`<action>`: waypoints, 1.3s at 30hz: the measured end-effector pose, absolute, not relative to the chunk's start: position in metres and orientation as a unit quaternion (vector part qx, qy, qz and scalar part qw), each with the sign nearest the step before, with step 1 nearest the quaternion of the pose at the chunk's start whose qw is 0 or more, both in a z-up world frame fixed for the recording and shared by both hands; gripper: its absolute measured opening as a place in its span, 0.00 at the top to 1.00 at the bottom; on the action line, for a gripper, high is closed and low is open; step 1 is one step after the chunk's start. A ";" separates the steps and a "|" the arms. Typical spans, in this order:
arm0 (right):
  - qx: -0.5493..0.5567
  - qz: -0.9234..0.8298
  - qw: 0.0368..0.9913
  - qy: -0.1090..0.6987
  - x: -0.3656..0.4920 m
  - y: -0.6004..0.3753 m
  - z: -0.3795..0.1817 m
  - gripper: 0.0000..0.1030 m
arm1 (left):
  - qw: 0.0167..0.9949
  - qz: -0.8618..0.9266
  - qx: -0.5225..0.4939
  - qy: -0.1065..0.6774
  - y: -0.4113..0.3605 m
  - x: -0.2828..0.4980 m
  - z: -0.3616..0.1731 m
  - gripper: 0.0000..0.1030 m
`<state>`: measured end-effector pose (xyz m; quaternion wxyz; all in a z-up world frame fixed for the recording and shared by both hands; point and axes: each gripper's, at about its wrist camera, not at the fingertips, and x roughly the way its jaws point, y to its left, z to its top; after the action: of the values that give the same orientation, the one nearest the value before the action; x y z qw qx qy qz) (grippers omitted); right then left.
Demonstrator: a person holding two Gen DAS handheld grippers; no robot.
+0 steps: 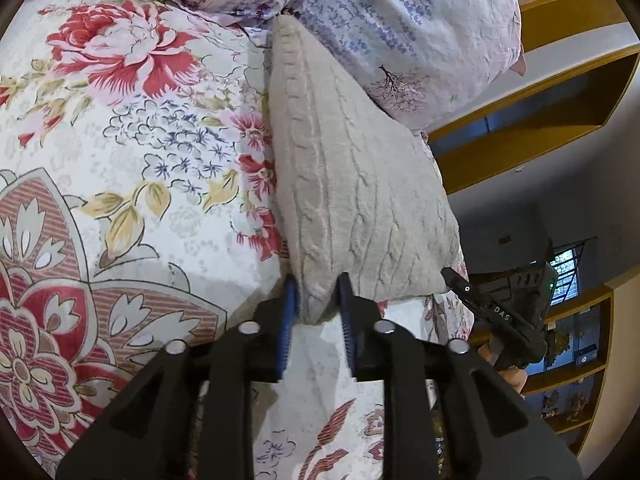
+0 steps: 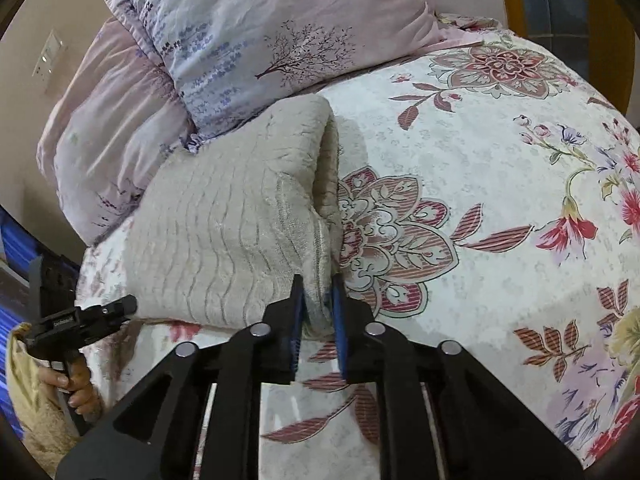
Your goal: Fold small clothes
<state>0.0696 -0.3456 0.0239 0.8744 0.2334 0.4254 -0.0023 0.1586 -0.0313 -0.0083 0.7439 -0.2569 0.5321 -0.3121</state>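
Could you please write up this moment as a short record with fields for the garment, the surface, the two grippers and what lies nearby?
garment: beige knit garment, already folded over, lying on the bed
surface: floral bedsheet
left gripper: shut on a near corner of the garment
right gripper: shut on the other near corner, at the folded edge
nearby: lavender-print pillow touching the garment's far end
stage: both near corners pinched, garment not lifted off the sheet
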 end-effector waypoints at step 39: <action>0.190 -0.036 0.912 0.362 0.153 -0.338 0.065 0.73 | 0.766 -0.270 -0.272 0.515 -0.055 0.238 0.007 0.27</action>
<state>0.1529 -0.3375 0.0650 0.9118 0.1902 0.3622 -0.0358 0.2378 -0.0553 0.0071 0.7663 -0.2723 0.5154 -0.2701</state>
